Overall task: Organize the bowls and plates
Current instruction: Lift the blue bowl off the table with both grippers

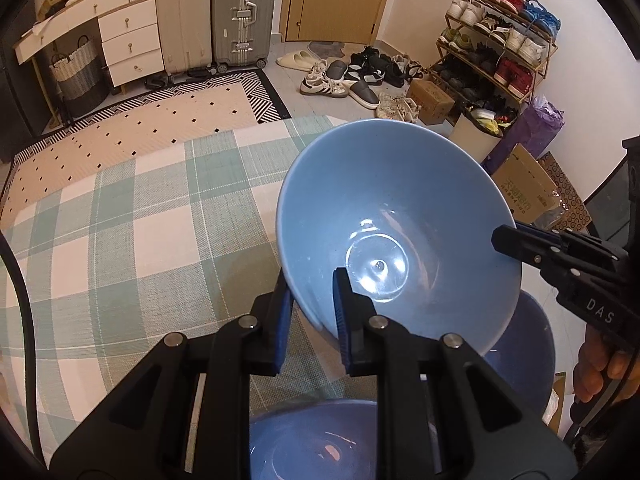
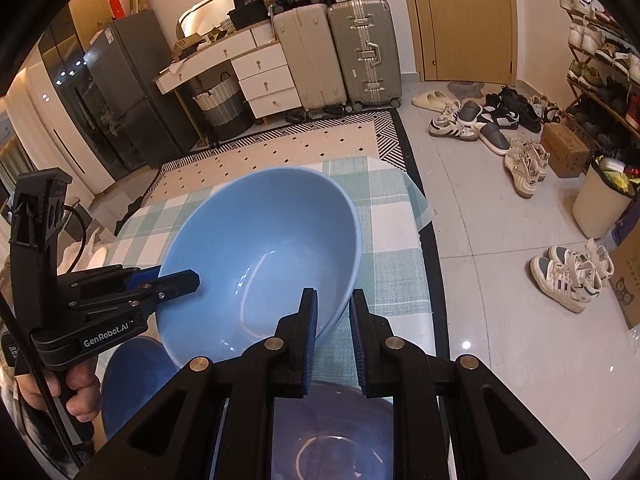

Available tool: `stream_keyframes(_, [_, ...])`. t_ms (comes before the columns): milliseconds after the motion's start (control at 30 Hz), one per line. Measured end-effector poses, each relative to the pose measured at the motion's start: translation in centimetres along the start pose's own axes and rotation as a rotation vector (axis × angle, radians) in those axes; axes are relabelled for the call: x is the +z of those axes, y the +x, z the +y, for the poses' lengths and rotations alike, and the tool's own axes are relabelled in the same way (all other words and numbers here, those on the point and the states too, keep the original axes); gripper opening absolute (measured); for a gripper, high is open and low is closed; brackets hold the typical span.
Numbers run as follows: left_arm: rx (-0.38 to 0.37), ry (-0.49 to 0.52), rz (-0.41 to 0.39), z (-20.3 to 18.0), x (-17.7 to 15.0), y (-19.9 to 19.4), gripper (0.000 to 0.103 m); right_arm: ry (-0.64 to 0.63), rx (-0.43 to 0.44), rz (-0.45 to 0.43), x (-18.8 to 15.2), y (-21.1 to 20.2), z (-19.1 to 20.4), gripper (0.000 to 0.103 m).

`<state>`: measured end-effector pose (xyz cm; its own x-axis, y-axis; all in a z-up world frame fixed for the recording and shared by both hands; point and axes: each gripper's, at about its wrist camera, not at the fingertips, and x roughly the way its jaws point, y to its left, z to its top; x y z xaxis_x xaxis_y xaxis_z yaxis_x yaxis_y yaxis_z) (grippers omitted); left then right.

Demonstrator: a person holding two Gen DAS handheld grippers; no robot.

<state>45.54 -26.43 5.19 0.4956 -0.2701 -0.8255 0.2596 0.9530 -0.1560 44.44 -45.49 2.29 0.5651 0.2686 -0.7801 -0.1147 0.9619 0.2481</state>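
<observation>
Nearest the lenses, darker blue dishes are seen below the grippers: a dark blue bowl [image 1: 316, 440] under the left gripper [image 1: 312, 300], and in the right wrist view a dark blue dish [image 2: 332, 432] beneath the right gripper [image 2: 334, 312], with another dark blue piece [image 2: 132, 384] beside it. Whether these are bowls or plates cannot be fully settled.

Just above them, a light blue bowl [image 1: 400, 232] is held in the air, tilted, over the checked tablecloth [image 1: 140, 220]. Its near rim is pinched by the left gripper, one finger inside the bowl and one outside. In the right wrist view the opposite rim of the same light blue bowl [image 2: 260, 264] sits between the right gripper's fingers; a small gap seems to remain on the outer side, so a firm pinch there cannot be confirmed.

The step in hand is judged to be the transfer of the light blue bowl toward the dark dishes below, probably for nesting. The next move calls for the bowl to be levelled, centred over the chosen bowl and lowered gently before the jaws are released, since glazed ware may slip or chip.

Farther off, a patterned rug [image 1: 160, 120], two suitcases [image 1: 244, 12] and a shoe rack [image 1: 500, 48] are seen.
</observation>
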Motion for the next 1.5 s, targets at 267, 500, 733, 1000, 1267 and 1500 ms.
stream_keyframes(267, [-0.002, 0.007, -0.046, -0.8, -0.4, -4.2, 0.017, -0.017, 0.002, -0.052, 0.0, -3.6, 1.5, 0.016])
stream_keyframes(500, [-0.009, 0.009, -0.082, -1.5, -1.1, -8.2, 0.017, -0.026, 0.010, -0.088, -0.3, -6.7, 2.6, 0.017])
stream_keyframes(733, [-0.011, 0.012, -0.117, -1.8, -2.1, -12.4, 0.017, -0.040, 0.016, -0.119, -0.8, -9.7, 4.4, 0.017])
stream_keyframes(1000, [-0.009, 0.003, -0.140, -1.8, -3.9, -17.1, 0.017, -0.049, 0.044, -0.154, -1.6, -12.6, 6.5, 0.017])
stream_keyframes(1267, [0.002, -0.005, -0.171, -1.4, -6.1, -21.8, 0.017, -0.059, 0.073, -0.167, -2.6, -14.2, 8.7, 0.017])
stream_keyframes(1500, [0.009, -0.003, -0.188, -1.1, -8.3, -25.1, 0.017, -0.069, 0.099, -0.176, -3.9, -15.6, 10.7, 0.017])
